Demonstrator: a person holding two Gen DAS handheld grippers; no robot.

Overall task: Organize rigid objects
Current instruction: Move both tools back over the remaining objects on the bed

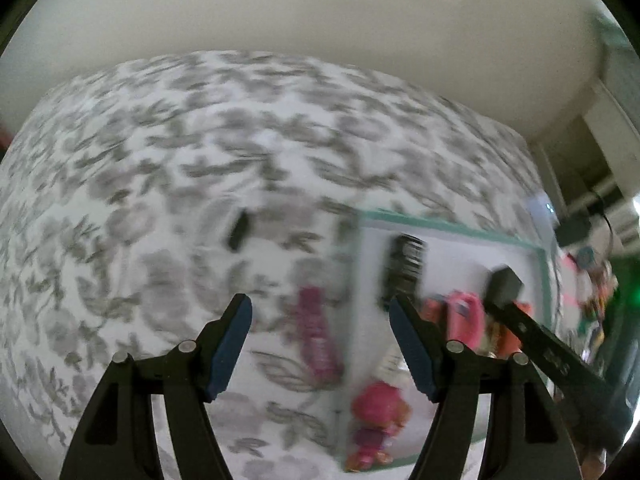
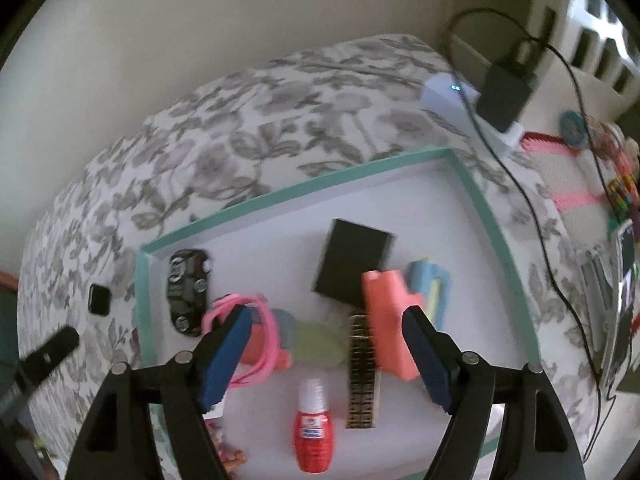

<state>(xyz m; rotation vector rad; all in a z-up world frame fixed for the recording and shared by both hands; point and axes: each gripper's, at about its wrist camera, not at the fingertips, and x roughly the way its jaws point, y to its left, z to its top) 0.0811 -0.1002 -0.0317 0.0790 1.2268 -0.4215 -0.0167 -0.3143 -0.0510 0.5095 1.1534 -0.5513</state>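
A shallow white tray with a teal rim (image 2: 486, 216) lies on a floral cloth (image 2: 280, 112). In it are a black box (image 2: 352, 264), a salmon block (image 2: 390, 320), a pale blue piece (image 2: 428, 288), a black and silver oval (image 2: 188, 290), a pink ring (image 2: 248, 336), a red bottle (image 2: 314, 428) and a black-gold strip (image 2: 362, 368). My right gripper (image 2: 328, 312) hangs open over the tray, the blurred salmon block beside its right finger. My left gripper (image 1: 320, 308) is open above the cloth, over a pink stick (image 1: 318, 332) left of the tray (image 1: 448, 230).
A small black square (image 2: 99, 299) lies on the cloth left of the tray, also in the left wrist view (image 1: 239, 229). A black charger (image 2: 502, 92) with a cable sits on a white block past the tray's far corner. Colourful trinkets (image 2: 620, 192) crowd the right edge.
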